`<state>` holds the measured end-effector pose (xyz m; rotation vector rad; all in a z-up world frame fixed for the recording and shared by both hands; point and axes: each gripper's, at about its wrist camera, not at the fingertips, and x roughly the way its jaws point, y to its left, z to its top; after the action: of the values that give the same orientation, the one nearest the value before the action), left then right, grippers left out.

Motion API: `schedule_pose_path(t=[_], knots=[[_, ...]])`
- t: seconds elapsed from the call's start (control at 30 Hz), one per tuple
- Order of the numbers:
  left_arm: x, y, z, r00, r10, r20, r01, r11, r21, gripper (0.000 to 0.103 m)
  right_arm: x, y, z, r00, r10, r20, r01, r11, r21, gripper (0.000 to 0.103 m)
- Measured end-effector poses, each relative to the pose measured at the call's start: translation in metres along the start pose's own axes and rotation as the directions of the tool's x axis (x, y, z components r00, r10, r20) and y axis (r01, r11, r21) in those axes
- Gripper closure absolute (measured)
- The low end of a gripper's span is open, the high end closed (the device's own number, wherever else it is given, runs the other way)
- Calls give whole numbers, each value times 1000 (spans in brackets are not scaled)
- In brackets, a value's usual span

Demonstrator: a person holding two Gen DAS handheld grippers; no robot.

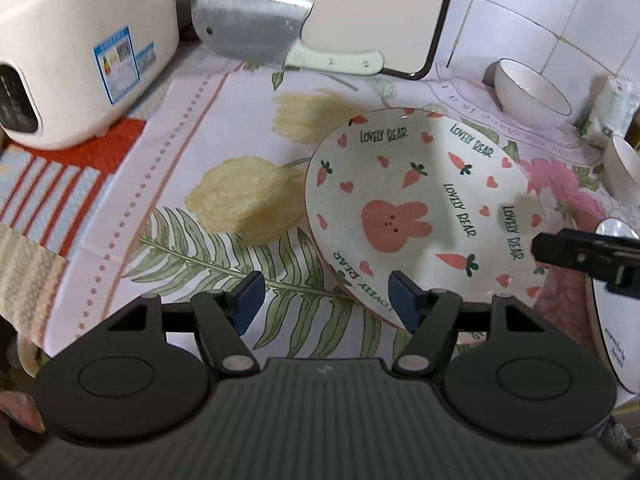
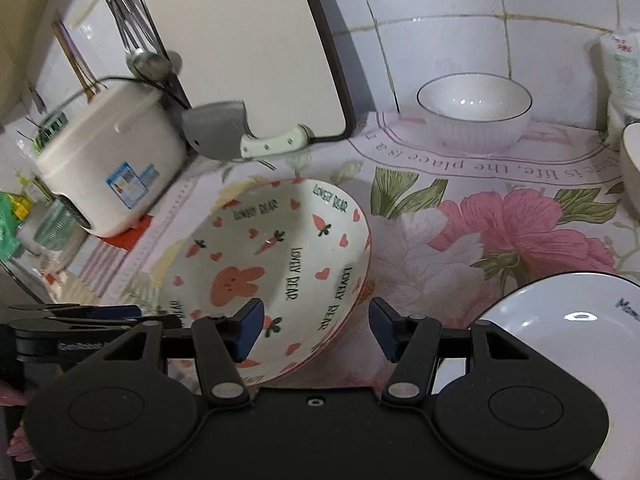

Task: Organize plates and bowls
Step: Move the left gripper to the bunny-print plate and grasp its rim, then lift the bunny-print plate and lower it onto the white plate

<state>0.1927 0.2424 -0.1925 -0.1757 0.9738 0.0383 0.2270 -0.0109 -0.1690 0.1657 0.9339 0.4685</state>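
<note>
A white dish with a pink bunny, carrots and "LOVELY BEAR" lettering (image 1: 400, 208) (image 2: 256, 256) lies on the flowered cloth, seemingly on a second dish like it. My left gripper (image 1: 326, 302) is open at the dish's near-left rim, its right finger over the rim and nothing pressed. On the dish's other side my right gripper (image 2: 318, 328) is open too, with the rim between its fingers and gaps either side. In the left wrist view the right gripper's black finger (image 1: 580, 256) reaches in from the right edge.
A white bowl (image 2: 474, 112) stands by the tiled wall, another bowl (image 2: 632, 164) at the right edge, and a black-rimmed white plate (image 2: 560, 340) lies near right. A cleaver (image 1: 248, 24), cutting board (image 1: 340, 0) and rice cooker (image 1: 80, 40) stand behind.
</note>
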Motion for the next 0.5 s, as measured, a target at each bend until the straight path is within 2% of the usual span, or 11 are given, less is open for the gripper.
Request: schedule_pose_path(t=[0.17, 0.27, 0.33, 0.4, 0.5], knots=[[7, 4, 1, 1000, -14, -6, 14, 1000, -6, 43, 18, 0, 2, 1000, -23, -13, 23, 1000, -11, 40], [9, 4, 2, 999, -43, -10, 43, 999, -15, 57, 24, 0, 3, 1000, -24, -14, 24, 999, -24, 41], [10, 2, 3, 998, -56, -12, 56, 998, -8, 70, 25, -2, 3, 1000, 20, -9, -20, 1000, -7, 41], [10, -4, 3, 998, -68, -10, 68, 998, 8, 79, 26, -3, 4, 1000, 26, -7, -26, 1000, 17, 41], [10, -11, 0, 999, -39, 1, 39, 999, 30, 80, 28, -4, 3, 1000, 12, -7, -11, 1000, 17, 48]])
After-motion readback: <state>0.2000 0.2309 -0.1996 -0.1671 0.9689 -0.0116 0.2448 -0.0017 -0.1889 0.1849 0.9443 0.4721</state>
